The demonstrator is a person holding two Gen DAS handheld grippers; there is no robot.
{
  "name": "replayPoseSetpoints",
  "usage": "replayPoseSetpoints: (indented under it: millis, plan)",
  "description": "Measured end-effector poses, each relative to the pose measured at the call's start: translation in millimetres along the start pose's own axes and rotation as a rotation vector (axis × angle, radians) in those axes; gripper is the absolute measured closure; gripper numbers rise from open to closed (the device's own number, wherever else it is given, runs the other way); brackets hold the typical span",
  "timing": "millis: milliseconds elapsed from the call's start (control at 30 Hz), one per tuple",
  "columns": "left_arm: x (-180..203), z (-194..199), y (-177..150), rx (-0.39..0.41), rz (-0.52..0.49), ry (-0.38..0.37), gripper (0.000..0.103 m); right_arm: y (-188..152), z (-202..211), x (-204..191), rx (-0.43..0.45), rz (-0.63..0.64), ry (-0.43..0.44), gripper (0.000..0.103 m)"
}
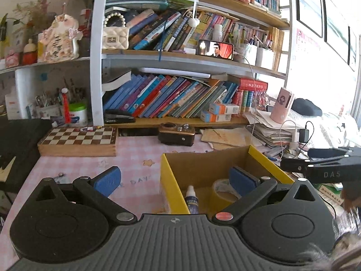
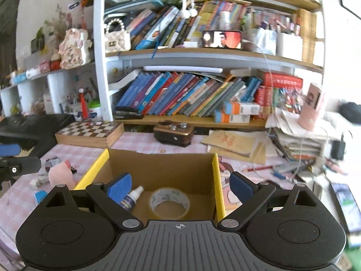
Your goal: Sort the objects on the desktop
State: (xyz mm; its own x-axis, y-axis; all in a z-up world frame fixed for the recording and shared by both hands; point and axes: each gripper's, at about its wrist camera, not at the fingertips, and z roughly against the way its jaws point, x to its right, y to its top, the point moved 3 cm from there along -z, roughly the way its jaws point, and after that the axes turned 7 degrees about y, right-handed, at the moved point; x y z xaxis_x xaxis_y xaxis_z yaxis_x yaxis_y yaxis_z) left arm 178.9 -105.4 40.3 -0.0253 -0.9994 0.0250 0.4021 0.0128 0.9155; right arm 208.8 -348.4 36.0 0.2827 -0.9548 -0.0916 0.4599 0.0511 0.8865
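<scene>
Left wrist view. Cardboard box (image 1: 216,160) with yellow rim on the pink checked table (image 1: 74,167), part filled: small white dropper bottle (image 1: 192,199) and roll of clear tape (image 1: 222,193) already inside. Sorting judged begun, not finished. Chessboard box (image 1: 79,141) and brown clock-like gadget (image 1: 177,133) not yet sorted, at the table's back edge; loose papers (image 1: 225,137) and a heap of notebooks at right. Left gripper (image 1: 174,180) fingers (image 1: 107,180) spread wide, nothing between them, touching nothing; one blue pad over bare table, the other over the box interior near the tape, contact not seen. Right gripper (image 1: 320,164) partly in view at far right edge.

Right wrist view. Same box (image 2: 162,164) seen head-on, bottle (image 2: 132,199) lying tilted at its left wall, tape (image 2: 169,202) flat on the floor, apart from the bottle. Left to sort, by the look of it: pink soft thing (image 2: 62,172), small metal clips and bits beside it, a blue-and-white item (image 2: 40,197) near the left edge, red pencil (image 2: 259,169) and pens to the right of the box. Right gripper (image 2: 180,190) fingers (image 2: 242,188) wide apart, empty, straddling the box opening, one pad close by the bottle, touch unclear.
</scene>
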Motion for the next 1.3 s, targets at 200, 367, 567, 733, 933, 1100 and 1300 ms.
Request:
replayPoseSetpoints:
  millis: [200,367,567,733,933,1100,1300]
  plan:
    - [-11,21,-22,0.004,0.026,0.0,0.0,-29,18,-15,0.004,-0.042,-0.056,0.007]
    - [-25,32,-38,-0.023,0.064,-0.005,0.0,-47,29,-33,-0.016,-0.062,-0.074,0.007]
    - [-32,43,-57,-0.056,0.032,-0.035,0.0,-65,41,-53,-0.028,-0.097,-0.108,0.007]
    - [-37,50,-82,-0.103,-0.002,-0.051,0.0,-91,45,-74,-0.047,-0.107,-0.15,0.007]
    - [-51,60,-93,-0.122,-0.004,-0.073,0.0,-99,49,-93,-0.073,-0.134,-0.146,0.007]
    - [-62,66,-98,-0.14,-0.007,-0.071,0.0,-106,48,-111,-0.111,-0.13,-0.14,0.007]
    - [-77,71,-104,-0.165,-0.003,-0.068,0.0,-114,49,-127,-0.153,-0.145,-0.118,0.007]
